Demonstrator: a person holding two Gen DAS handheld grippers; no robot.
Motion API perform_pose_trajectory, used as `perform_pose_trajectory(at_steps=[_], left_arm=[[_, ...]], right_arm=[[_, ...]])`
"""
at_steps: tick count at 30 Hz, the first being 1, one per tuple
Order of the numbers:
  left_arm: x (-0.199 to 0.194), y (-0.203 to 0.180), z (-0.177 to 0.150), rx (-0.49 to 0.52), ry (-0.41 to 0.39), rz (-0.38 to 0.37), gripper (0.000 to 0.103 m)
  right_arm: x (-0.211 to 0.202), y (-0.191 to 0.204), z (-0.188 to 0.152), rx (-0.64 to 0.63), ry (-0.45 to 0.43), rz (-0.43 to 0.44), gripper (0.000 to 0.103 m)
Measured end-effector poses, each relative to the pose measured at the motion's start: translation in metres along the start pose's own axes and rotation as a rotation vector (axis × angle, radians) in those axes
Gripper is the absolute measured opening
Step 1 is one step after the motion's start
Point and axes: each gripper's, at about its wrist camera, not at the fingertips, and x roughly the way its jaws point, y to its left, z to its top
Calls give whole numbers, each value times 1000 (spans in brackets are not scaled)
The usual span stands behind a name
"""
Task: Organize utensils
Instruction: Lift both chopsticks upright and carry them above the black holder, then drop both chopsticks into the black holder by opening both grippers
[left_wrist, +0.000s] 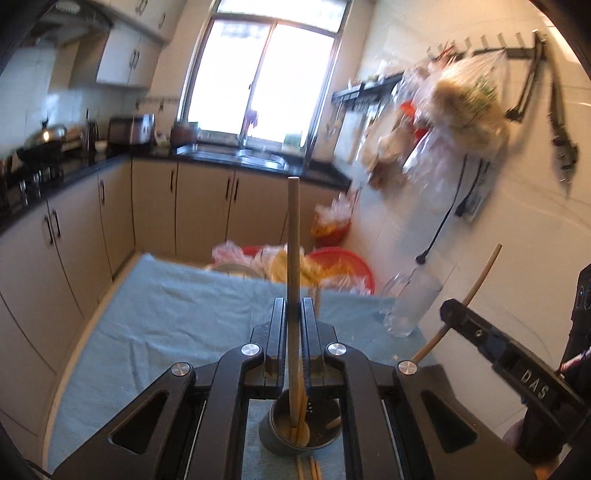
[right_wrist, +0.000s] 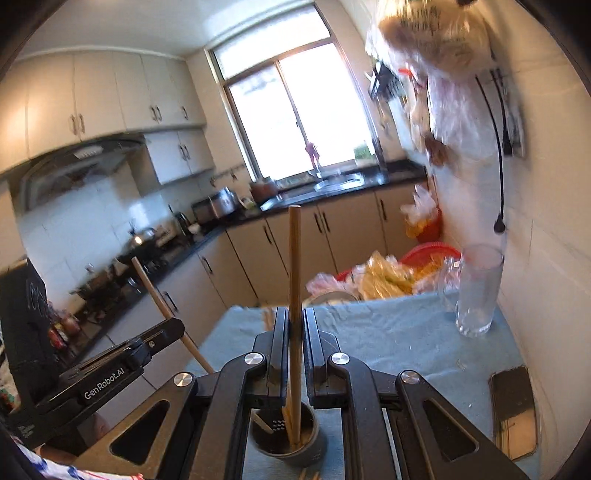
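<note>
Nearest us, a dark cup (left_wrist: 299, 428) stood on the blue-clothed surface (left_wrist: 166, 325), chopsticks inside. Our left gripper (left_wrist: 294, 306) pinched one chopstick (left_wrist: 293, 236) upright, its lower end in the cup. Our right gripper (right_wrist: 295, 317) pinched another chopstick (right_wrist: 294, 266) the same way over that cup (right_wrist: 286, 439). Farther off stood a glass (right_wrist: 476, 291), then a red basket (left_wrist: 343, 264).
</note>
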Motion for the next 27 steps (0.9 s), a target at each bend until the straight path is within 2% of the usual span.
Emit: perform_pose_trajectory(at_steps=[5, 9, 12, 13, 14, 15, 16, 17, 24, 27], left_arm=[[33, 13, -19, -29, 93, 13, 6], [35, 19, -26, -41, 113, 15, 7], [29, 19, -30, -30, 103, 22, 7], [26, 17, -31, -20, 99, 25, 9], [24, 17, -31, -15, 94, 29, 11], [21, 18, -31, -12, 89, 35, 20], [17, 18, -31, -12, 78, 44, 31], [14, 19, -30, -15, 70, 46, 34], [-23, 26, -31, -44, 31, 41, 37], [-51, 30, -42, -38, 7, 40, 42]], right_arm=[[43, -12, -24, 20, 126, -7, 7], [59, -20, -38, 30, 180, -14, 8], [63, -24, -41, 42, 189, -19, 8], [63, -24, -41, 48, 187, -21, 12], [65, -25, -40, 52, 188, -19, 21], [65, -26, -39, 58, 190, -17, 27], [65, -26, -38, 60, 188, -18, 38], [64, -25, -37, 59, 182, -21, 41], [35, -14, -30, 16, 141, -30, 42], [14, -16, -33, 9, 126, -33, 51]])
